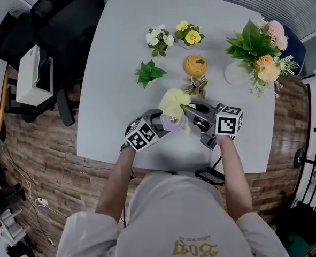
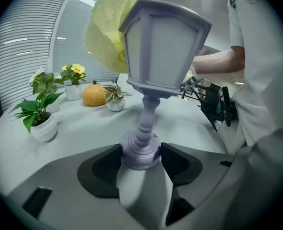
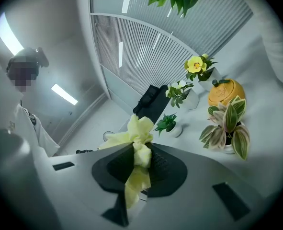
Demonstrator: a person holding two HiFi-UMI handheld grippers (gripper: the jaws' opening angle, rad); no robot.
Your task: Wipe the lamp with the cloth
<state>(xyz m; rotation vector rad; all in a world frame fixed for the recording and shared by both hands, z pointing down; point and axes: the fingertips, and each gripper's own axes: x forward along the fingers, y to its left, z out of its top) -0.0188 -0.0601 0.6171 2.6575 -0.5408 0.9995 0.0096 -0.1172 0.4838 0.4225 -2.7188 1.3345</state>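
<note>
A lavender lantern-shaped lamp (image 2: pixel 163 51) stands in my left gripper (image 2: pixel 140 159), whose jaws are shut on its round base (image 2: pixel 140 150). In the head view the lamp (image 1: pixel 173 123) sits between the two grippers near the table's front edge, mostly hidden under a pale yellow cloth (image 1: pixel 174 101). My right gripper (image 3: pixel 140 163) is shut on that cloth (image 3: pixel 139 150), which bunches out past the jaws. From the left gripper view the cloth (image 2: pixel 105 30) lies against the lamp's top on its far left side. My right gripper (image 1: pixel 192 113) reaches in from the right.
On the grey table (image 1: pixel 120 52) beyond the lamp stand small potted plants (image 1: pixel 148 73), a striped-leaf plant (image 1: pixel 197 87), an orange pumpkin pot (image 1: pixel 195 65), two flower pots (image 1: pixel 187 35) and a large bouquet (image 1: pixel 259 50). A black chair (image 1: pixel 61 20) is at the left.
</note>
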